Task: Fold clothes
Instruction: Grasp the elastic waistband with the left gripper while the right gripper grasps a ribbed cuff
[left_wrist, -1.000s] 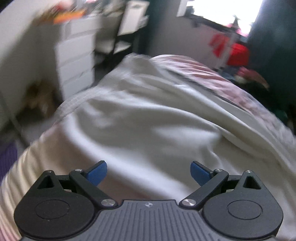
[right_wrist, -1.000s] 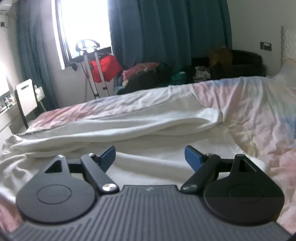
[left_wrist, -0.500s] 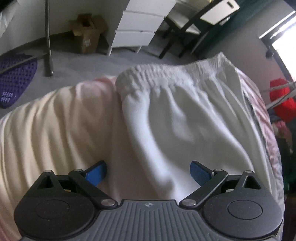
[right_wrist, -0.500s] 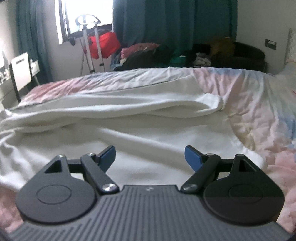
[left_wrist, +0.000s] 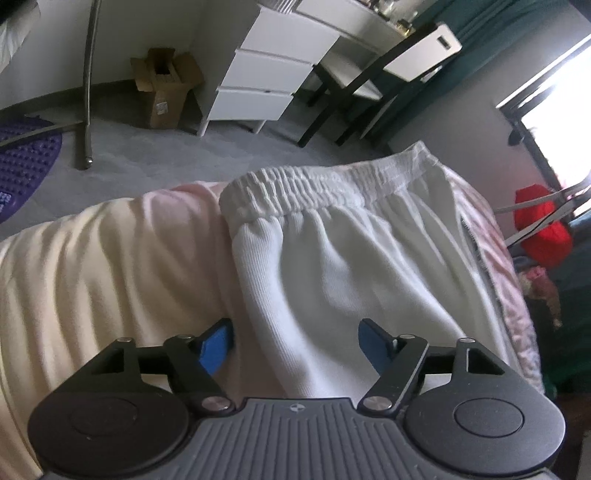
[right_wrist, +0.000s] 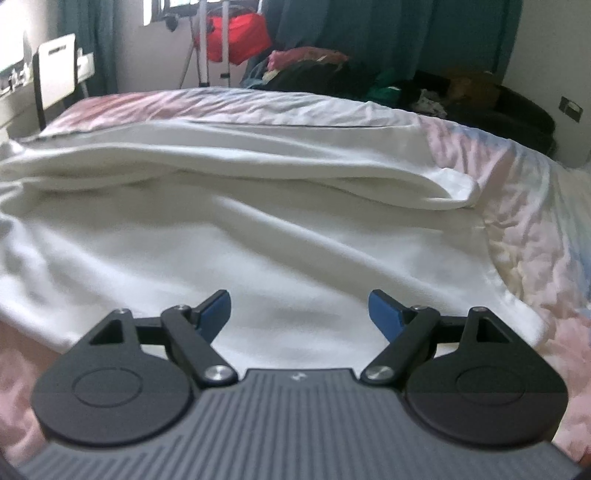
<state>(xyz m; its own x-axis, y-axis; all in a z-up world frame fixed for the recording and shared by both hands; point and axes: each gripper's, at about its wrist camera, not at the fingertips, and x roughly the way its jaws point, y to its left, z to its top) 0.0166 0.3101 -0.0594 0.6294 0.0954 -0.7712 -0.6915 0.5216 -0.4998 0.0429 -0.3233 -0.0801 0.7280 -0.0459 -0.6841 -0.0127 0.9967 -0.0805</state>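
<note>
Left wrist view: one pair of white trousers (left_wrist: 343, 266) is seen on one bed (left_wrist: 92, 258); left gripper (left_wrist: 295, 341) and right gripper (right_wrist: 299, 310) are held spread, empty.

White sweatpants (left_wrist: 332, 266) spread flat on bed, elastic waistband (left_wrist: 314, 184) at edge

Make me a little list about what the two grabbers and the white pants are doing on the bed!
garment: white pants spread on the bed
waistband: elastic waistband at the bed's edge
left gripper: left gripper open, over the pants near the waistband
right gripper: right gripper open, over the pant legs
holding: neither holds cloth
fold: not started
</note>
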